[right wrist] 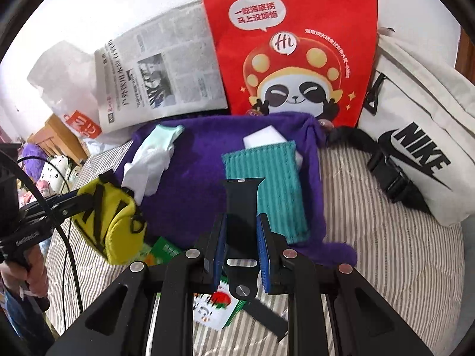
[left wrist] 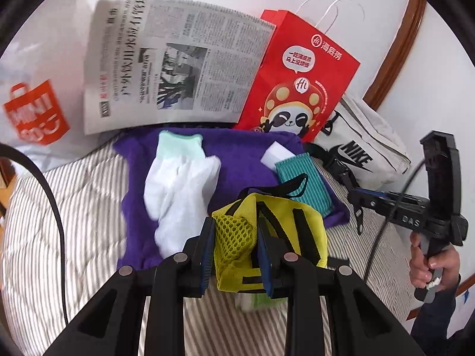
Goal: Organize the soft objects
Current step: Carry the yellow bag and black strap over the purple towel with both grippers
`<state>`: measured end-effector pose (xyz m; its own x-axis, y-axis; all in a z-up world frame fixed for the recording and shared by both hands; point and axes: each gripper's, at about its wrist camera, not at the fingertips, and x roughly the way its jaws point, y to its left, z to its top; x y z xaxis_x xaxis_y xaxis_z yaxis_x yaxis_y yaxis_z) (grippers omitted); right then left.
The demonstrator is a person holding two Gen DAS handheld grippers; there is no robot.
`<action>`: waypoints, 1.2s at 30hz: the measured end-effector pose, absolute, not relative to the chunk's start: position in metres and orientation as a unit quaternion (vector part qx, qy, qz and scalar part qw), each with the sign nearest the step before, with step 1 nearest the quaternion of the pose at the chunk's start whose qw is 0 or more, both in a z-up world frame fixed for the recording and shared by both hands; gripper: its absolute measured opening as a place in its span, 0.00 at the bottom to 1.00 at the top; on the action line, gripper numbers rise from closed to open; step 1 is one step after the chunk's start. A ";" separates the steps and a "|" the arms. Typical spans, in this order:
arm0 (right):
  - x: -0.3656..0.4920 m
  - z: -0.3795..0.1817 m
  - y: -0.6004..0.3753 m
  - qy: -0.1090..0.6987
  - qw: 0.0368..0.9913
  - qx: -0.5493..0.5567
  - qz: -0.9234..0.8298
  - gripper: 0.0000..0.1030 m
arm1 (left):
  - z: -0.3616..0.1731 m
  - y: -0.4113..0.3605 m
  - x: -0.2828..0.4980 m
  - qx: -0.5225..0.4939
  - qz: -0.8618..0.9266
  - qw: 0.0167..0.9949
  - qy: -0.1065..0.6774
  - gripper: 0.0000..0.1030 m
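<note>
The left hand-held gripper (left wrist: 234,249) was clenched on a yellow pouch (left wrist: 285,231), its blue pads pinching the mesh side, and held it above the near edge of a purple towel (left wrist: 237,160) spread on a striped bed (left wrist: 74,207). The right hand-held gripper (right wrist: 242,246) was clamped on a black watch strap (right wrist: 242,207), which stood upright between its pads, with the strap's lower end hanging out below them. It hung over the near edge of the same towel.

On the towel lay a white glove with a mint cuff (left wrist: 178,178), a teal ribbed cloth (right wrist: 267,190) and, partly under that cloth, a white block (right wrist: 261,139). The glove lay just beside the pouch; the teal cloth lay directly ahead of the strap.

Behind the towel, against the wall, leaned a newspaper (left wrist: 172,65) and a red paper bag with a panda print (right wrist: 291,44), the bag overlapping the newspaper's edge and touching the towel's far border. A white Nike bag (right wrist: 421,136) rested on the bed beside the red bag, its black strap trailing toward the towel. A white Miniso bag (left wrist: 32,112) sat at the far left. Some green-and-white printed packets (right wrist: 213,308) lay on the bed under the right gripper.
</note>
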<state>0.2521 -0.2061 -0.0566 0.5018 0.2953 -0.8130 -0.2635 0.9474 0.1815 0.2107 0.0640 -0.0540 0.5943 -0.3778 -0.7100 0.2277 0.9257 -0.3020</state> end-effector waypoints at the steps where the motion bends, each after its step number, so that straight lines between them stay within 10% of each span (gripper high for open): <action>1: 0.256 -0.056 -0.207 0.471 0.867 0.017 0.160 0.20 | -0.055 0.063 0.217 -0.088 -0.171 0.888 0.418 0.25; 36: 0.294 -0.073 -0.182 0.488 0.854 0.016 0.180 0.20 | -0.125 0.048 0.272 -0.059 -0.156 0.853 0.495 0.33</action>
<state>0.2941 -0.1824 -0.0729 0.4588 0.3238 -0.8275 -0.2917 0.9345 0.2040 0.2720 0.0482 -0.1253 0.4616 -0.3248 -0.8255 0.2084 0.9442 -0.2549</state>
